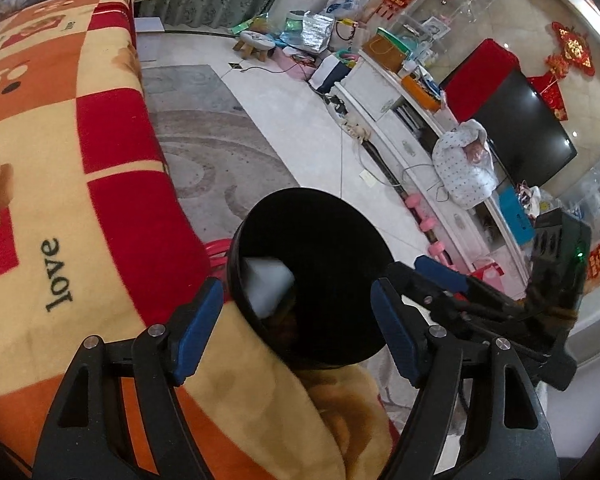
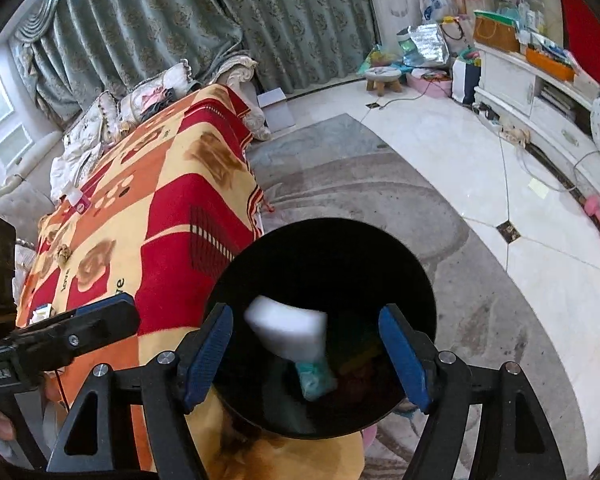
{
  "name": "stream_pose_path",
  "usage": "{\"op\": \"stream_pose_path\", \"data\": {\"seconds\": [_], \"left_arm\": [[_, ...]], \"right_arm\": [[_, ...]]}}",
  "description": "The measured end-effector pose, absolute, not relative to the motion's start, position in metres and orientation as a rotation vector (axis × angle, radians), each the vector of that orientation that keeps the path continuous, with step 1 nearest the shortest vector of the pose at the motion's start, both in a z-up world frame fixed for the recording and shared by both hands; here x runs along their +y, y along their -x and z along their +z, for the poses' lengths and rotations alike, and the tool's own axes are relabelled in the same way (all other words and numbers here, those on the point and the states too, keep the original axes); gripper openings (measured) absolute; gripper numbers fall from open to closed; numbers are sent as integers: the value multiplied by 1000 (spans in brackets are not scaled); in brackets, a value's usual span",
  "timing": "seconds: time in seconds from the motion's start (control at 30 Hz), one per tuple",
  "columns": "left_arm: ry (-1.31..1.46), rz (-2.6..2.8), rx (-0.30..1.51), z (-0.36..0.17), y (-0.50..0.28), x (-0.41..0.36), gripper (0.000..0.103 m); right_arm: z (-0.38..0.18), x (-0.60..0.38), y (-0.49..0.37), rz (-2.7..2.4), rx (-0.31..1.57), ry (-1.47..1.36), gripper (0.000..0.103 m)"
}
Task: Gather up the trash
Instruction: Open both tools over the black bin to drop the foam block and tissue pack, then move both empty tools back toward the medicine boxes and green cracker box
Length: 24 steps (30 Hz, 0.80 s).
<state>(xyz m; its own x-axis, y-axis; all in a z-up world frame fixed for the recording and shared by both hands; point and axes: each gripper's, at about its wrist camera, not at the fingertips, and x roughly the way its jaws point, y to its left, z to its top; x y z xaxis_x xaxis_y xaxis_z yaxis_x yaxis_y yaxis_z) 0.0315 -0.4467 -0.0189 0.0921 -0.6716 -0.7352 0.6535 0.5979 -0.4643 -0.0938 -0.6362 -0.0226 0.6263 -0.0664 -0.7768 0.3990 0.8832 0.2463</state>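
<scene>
A black round trash bin [image 1: 340, 224] stands on the floor against the blanket-covered table [image 1: 80, 200]. My left gripper [image 1: 296, 322] hangs open over its mouth. A blurred white piece [image 1: 268, 288] shows inside the rim, touching neither pad. In the right wrist view my right gripper [image 2: 306, 346] is also open above the bin [image 2: 340, 256], with the same white piece [image 2: 288, 328] between its fingers but clear of them. A teal wrapper [image 2: 316, 380] lies deeper inside. On the table are a crumpled brown scrap [image 2: 64, 254] and a small white card [image 2: 76, 200].
The left gripper [image 2: 104, 312] reaches in from the left of the right wrist view, close beside the bin. A grey patterned rug [image 2: 380, 184] and white tiles surround the bin. A white TV cabinet [image 1: 404, 140], pink dumbbells [image 1: 420, 216] and a small stool [image 2: 382, 76] stand further off.
</scene>
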Motion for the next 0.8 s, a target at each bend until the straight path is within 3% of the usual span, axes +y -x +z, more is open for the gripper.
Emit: {"op": "stream_pose_path", "data": {"seconds": [0.3, 0.8], "left_arm": [[-59, -805, 1018, -9, -24, -396, 76], [-74, -510, 958, 2, 2, -226, 76]], "right_arm": [[-25, -612, 83, -220, 868, -410, 73], [1, -482, 28, 17, 864, -222, 74]]}}
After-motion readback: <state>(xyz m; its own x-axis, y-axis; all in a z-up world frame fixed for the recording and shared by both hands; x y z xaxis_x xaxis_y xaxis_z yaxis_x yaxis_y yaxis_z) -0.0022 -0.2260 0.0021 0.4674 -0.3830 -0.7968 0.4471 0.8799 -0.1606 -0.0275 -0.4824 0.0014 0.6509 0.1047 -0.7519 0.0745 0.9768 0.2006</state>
